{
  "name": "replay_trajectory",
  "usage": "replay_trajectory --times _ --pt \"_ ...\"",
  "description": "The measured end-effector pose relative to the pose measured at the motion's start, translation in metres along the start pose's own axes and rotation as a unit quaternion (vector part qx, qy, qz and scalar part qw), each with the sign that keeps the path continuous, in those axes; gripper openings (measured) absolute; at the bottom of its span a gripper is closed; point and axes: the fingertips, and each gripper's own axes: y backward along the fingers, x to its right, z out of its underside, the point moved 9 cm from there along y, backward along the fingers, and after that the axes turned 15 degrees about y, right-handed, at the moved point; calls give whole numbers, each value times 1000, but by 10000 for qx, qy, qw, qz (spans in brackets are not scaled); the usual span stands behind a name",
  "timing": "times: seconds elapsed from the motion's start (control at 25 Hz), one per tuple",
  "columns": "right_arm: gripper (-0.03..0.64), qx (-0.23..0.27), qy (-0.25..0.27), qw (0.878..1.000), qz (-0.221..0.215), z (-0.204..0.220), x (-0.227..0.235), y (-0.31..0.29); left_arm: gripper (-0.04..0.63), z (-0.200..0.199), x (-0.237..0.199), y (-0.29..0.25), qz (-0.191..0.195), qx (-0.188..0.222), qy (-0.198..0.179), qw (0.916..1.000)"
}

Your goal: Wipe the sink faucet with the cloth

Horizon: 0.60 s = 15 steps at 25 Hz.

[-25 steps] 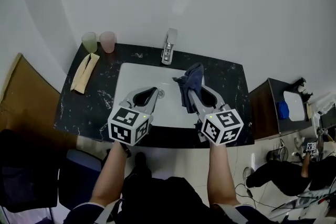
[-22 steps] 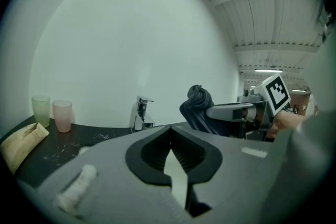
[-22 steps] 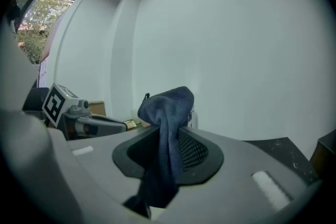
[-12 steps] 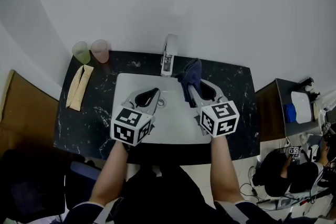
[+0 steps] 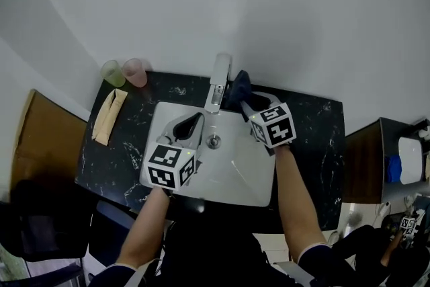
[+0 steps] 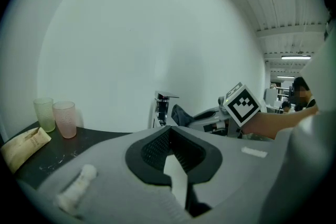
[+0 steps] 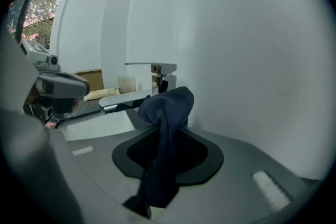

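The chrome faucet point(image 5: 218, 79) stands at the back of the white sink point(image 5: 235, 175). My right gripper point(image 5: 243, 99) is shut on a dark blue cloth point(image 5: 237, 85), which bunches up just to the right of the faucet. In the right gripper view the cloth point(image 7: 168, 107) hangs from between the jaws, right beside the faucet's spout point(image 7: 123, 100); I cannot tell if they touch. My left gripper point(image 5: 194, 120) is shut and holds nothing, hovering over the basin's left side, short of the faucet point(image 6: 160, 109). From the left gripper point(image 6: 169, 131) I see the cloth point(image 6: 179, 114) behind the faucet.
On the black marbled counter point(image 5: 127, 144), a green cup point(image 5: 112, 72) and a pink cup point(image 5: 136, 70) stand at the back left. A beige folded packet point(image 5: 107, 116) lies in front of them. The drain point(image 5: 213, 142) sits mid-basin. The white wall rises right behind the faucet.
Both grippers moved toward the back wall. The right one carried the cloth from over the basin up to the faucet's right side. The left one advanced a little over the basin.
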Motion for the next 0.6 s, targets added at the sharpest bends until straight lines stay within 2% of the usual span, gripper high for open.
replay_trajectory --times 0.12,0.2,0.32,0.48,0.6 --pt "103 -326 249 9988 -270 1 7 -25 12 -4 -2 -7 -40 190 60 9998" --pt "103 -581 443 9966 -383 2 10 -39 72 -4 -2 -13 83 157 101 9998" --pt "103 -873 574 9930 -549 2 10 -54 107 -2 -3 -17 257 16 83 9996" --pt "103 -1176 770 9873 -742 3 12 -72 112 1 -2 -26 388 -65 -7 9992" --pt "103 -1194 811 9864 -789 2 13 -79 110 3 -1 -29 407 -69 -60 9991"
